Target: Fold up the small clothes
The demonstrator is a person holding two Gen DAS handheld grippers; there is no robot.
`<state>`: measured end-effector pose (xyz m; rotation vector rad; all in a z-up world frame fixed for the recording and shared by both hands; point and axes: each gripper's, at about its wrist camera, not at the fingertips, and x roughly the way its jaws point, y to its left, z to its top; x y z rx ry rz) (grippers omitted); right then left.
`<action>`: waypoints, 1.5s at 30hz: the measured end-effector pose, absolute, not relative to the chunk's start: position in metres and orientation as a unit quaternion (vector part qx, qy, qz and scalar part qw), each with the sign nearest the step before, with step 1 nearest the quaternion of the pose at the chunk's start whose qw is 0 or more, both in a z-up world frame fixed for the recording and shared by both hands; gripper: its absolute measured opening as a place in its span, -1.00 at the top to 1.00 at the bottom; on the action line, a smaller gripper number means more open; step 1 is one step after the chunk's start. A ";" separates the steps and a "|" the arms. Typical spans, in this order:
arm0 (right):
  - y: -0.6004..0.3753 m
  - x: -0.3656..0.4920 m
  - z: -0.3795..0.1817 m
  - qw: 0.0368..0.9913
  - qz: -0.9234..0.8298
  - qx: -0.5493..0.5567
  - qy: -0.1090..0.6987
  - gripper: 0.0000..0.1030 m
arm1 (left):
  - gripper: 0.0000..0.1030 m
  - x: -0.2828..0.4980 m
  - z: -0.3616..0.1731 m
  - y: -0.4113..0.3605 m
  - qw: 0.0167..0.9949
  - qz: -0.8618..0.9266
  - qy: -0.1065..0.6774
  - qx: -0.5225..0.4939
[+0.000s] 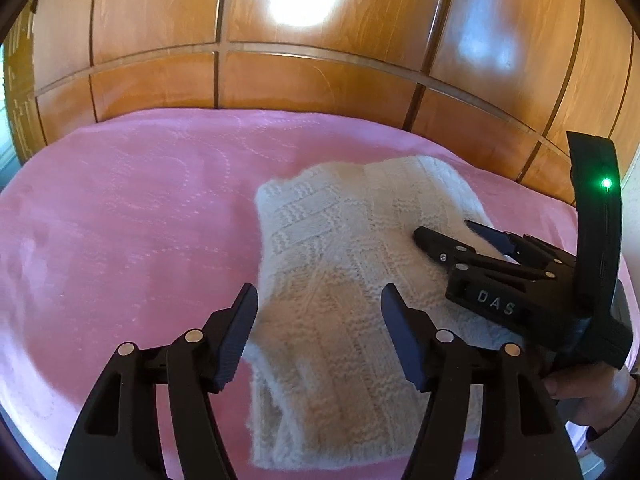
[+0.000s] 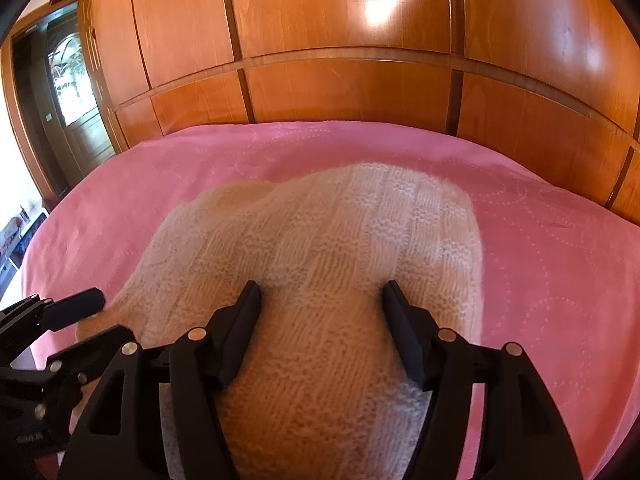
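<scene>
Both our black two-finger grippers, left (image 1: 318,300) and right (image 2: 320,296), gaped empty over the folded cream knitted garment (image 1: 344,264) near the pink bedspread's (image 1: 120,208) near edge.

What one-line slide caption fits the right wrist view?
Right gripper, jaws open, over a folded cream knitted garment on a pink bedspread.

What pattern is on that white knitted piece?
A basketweave of knitted blocks on the cream knitted garment, clearest in the right wrist view.
</scene>
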<state>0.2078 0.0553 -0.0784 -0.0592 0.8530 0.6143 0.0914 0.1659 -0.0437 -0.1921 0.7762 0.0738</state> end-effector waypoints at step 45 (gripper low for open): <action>-0.026 0.222 -0.117 0.720 0.395 0.243 0.516 -0.95 | -0.40 0.113 -0.101 0.232 0.858 -0.081 0.427 -0.275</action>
